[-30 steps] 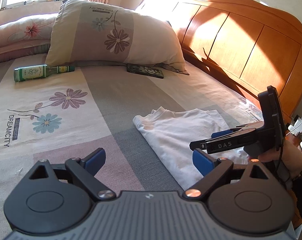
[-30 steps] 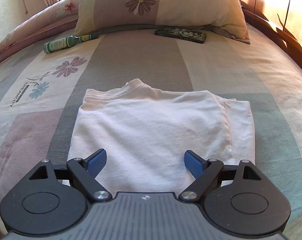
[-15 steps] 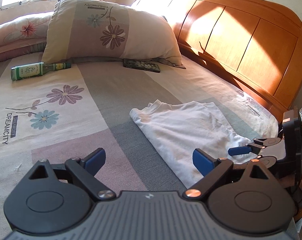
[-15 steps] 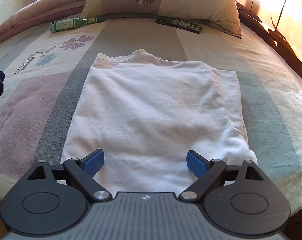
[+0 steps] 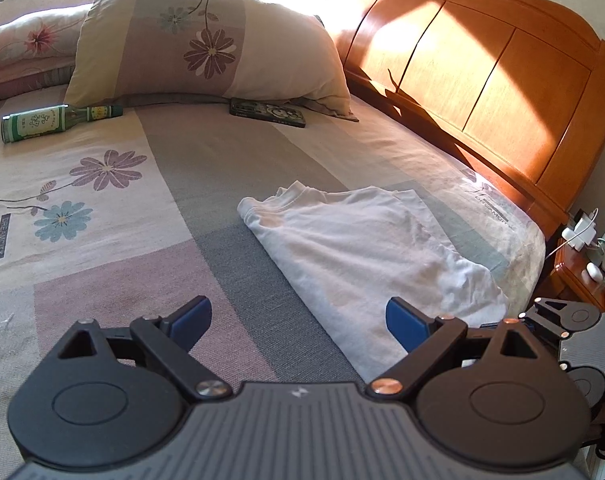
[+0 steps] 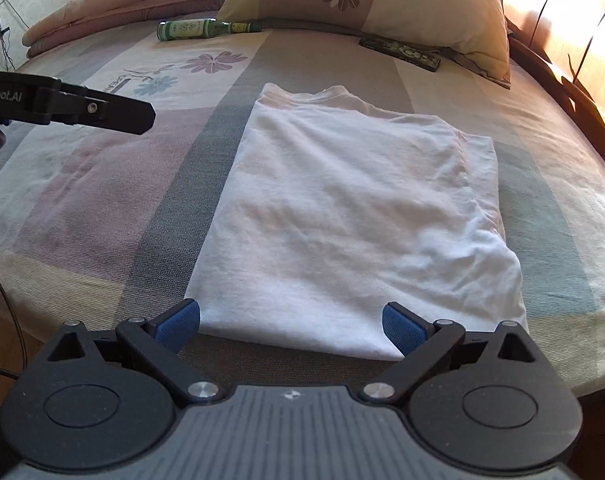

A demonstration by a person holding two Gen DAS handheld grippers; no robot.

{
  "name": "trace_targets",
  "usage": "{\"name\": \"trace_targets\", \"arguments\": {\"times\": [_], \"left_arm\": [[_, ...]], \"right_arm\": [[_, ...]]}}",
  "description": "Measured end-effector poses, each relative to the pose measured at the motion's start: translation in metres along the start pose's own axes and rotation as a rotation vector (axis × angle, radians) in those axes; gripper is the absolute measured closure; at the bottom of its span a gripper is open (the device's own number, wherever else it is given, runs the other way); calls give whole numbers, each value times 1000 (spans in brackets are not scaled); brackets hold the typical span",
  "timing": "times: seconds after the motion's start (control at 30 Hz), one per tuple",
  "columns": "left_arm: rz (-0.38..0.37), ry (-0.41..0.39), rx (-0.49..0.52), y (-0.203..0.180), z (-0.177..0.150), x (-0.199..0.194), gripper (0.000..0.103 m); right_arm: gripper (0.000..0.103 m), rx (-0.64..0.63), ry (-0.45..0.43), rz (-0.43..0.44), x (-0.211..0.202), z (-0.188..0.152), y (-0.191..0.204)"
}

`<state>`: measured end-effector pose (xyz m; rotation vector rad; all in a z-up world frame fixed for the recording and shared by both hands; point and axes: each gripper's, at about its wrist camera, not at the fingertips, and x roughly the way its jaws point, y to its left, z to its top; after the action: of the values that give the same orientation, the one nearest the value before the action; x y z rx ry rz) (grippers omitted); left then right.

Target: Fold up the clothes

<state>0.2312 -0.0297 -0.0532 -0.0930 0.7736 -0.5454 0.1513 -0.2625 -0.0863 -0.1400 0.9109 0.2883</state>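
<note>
A white T-shirt (image 6: pixel 354 216) lies folded into a long rectangle on the bed, collar toward the pillow; it also shows in the left wrist view (image 5: pixel 366 248). My right gripper (image 6: pixel 292 322) is open and empty, just short of the shirt's near hem. My left gripper (image 5: pixel 298 320) is open and empty, above the bedsheet to the left of the shirt, its right pad near the shirt's lower left edge. The left gripper's body (image 6: pixel 66 106) shows at the left of the right wrist view. The right gripper's body (image 5: pixel 562 320) shows at the right of the left wrist view.
A large flowered pillow (image 5: pixel 206 44) leans at the head of the bed. A green glass bottle (image 5: pixel 46 122) and a dark flat case (image 5: pixel 268 112) lie in front of it. The wooden headboard (image 5: pixel 482 76) runs along the right. A nightstand (image 5: pixel 582 256) with chargers stands beyond the bed corner.
The right gripper has drawn back from over the shirt to its near hem and out past the bed's edge. The left gripper has drawn back a little. Both stay open.
</note>
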Motion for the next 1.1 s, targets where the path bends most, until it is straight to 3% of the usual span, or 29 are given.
{"name": "trace_targets", "arguments": {"times": [0.3, 0.53, 0.7, 0.9, 1.1], "left_arm": [[-53, 42, -17, -10, -2, 25, 9], [-50, 62, -24, -15, -2, 41, 9], [-82, 75, -33, -16, -2, 47, 9], [-140, 84, -130, -7, 4, 63, 9], [-188, 122, -282, 6, 5, 77, 9]], "right_arm": [[2, 129, -64, 65, -2, -2, -37], [2, 265, -147, 20, 16, 14, -90], [2, 371, -77, -57, 30, -2, -125], [1, 457, -171, 58, 4, 5, -154], [0, 486, -101, 225, 29, 28, -196]]}}
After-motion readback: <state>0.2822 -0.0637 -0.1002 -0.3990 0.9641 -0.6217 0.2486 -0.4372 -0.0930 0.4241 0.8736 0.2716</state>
